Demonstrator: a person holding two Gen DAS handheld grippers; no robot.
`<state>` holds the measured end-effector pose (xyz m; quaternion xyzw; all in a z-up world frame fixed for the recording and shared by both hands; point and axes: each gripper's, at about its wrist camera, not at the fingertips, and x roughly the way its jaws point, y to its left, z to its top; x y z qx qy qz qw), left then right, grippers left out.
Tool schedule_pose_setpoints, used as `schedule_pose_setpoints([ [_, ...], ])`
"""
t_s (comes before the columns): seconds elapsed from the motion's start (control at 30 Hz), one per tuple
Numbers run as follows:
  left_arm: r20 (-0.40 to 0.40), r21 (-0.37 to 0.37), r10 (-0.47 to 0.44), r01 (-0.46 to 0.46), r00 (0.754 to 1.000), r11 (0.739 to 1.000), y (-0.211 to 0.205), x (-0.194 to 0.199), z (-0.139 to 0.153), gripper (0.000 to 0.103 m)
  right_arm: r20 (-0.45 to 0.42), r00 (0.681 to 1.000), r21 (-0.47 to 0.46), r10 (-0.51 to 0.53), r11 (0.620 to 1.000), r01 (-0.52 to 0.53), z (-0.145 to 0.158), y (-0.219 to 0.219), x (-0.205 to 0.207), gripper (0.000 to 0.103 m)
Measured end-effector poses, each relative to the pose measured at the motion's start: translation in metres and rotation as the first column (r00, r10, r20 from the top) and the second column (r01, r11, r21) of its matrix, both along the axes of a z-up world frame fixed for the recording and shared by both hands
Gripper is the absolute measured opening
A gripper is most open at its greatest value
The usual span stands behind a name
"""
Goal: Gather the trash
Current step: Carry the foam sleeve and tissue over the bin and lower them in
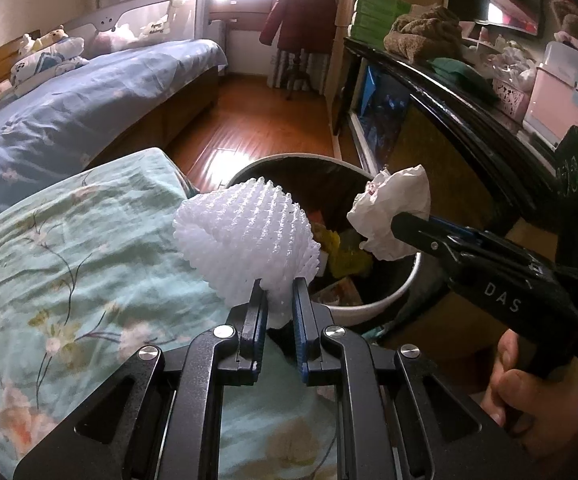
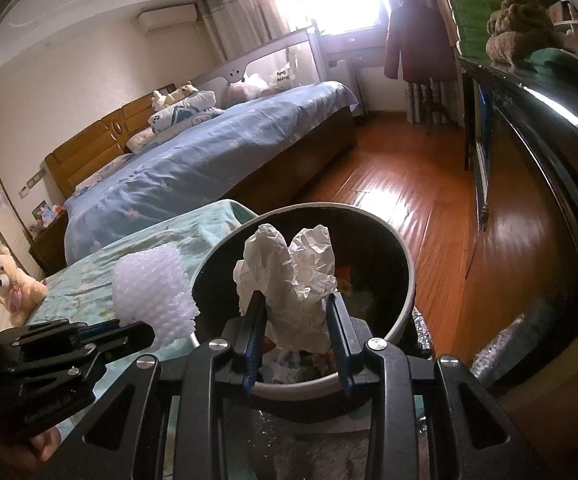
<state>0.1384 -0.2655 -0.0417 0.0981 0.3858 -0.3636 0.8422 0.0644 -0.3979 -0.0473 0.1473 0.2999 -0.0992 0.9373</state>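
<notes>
My left gripper [image 1: 277,285] is shut on a white foam fruit net [image 1: 245,240], held just left of the bin's rim. The same net [image 2: 151,282] shows at the left in the right wrist view, with the left gripper [image 2: 145,330] below it. My right gripper [image 2: 297,300] is shut on a crumpled white paper ball [image 2: 293,276], held over the mouth of the round bin [image 2: 407,280]. In the left wrist view that paper [image 1: 389,216] hangs above the bin [image 1: 393,294] from the right gripper [image 1: 403,224]. Yellow and mixed trash lies inside the bin.
A mint floral bedspread [image 1: 69,248] lies left of the bin, with a blue-covered bed [image 1: 69,108] beyond. A dark cabinet [image 1: 469,120] with boxes and cloths runs along the right. Wooden floor [image 2: 409,184] stretches toward the window. A plush toy [image 2: 17,284] sits at the left.
</notes>
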Motion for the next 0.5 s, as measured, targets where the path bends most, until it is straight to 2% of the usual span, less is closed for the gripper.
schedule_pose_setpoints([
  [0.5,-0.02,0.017,-0.004,0.004,1.0,1.0,-0.02,0.014,-0.006,0.011,-0.021,1.0,0.012,-0.002,1.0,0.003,-0.004,-0.015,0.016,0.032],
])
